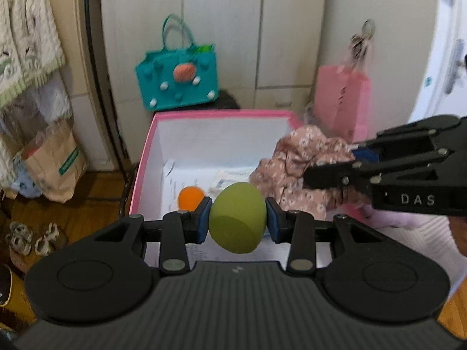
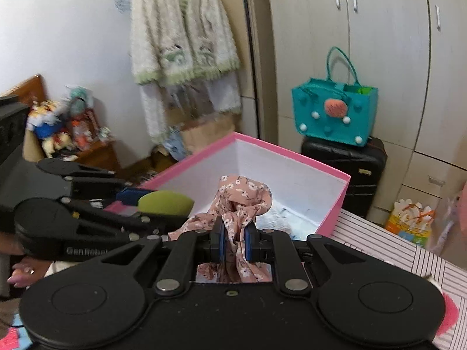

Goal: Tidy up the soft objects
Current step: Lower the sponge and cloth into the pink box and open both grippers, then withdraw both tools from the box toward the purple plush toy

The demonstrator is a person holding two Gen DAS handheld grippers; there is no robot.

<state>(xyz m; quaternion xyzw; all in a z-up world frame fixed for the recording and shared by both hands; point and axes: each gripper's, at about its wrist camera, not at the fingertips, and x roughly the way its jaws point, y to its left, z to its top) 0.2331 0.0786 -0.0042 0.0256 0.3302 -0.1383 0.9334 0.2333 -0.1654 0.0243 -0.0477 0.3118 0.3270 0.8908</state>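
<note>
Left wrist view shows the left gripper (image 1: 237, 223) clamped on a smooth olive-green egg-shaped soft ball (image 1: 237, 217), its blue pads (image 1: 205, 218) pressing either side, held just over the near edge of the open pink-rimmed cardboard box with a white interior (image 1: 163, 122). Beside it, the right gripper (image 2: 235, 240) is closed on a bunched dusty-pink floral fabric (image 2: 242, 201), which hangs limp and crumpled above the same box. Already lying on the box floor is a small round orange ball (image 1: 191, 197), near some printed paper sheets (image 1: 233, 176). By my judgement the sorting is partly done: one item is in, two are held above the box and not yet released.
</note>
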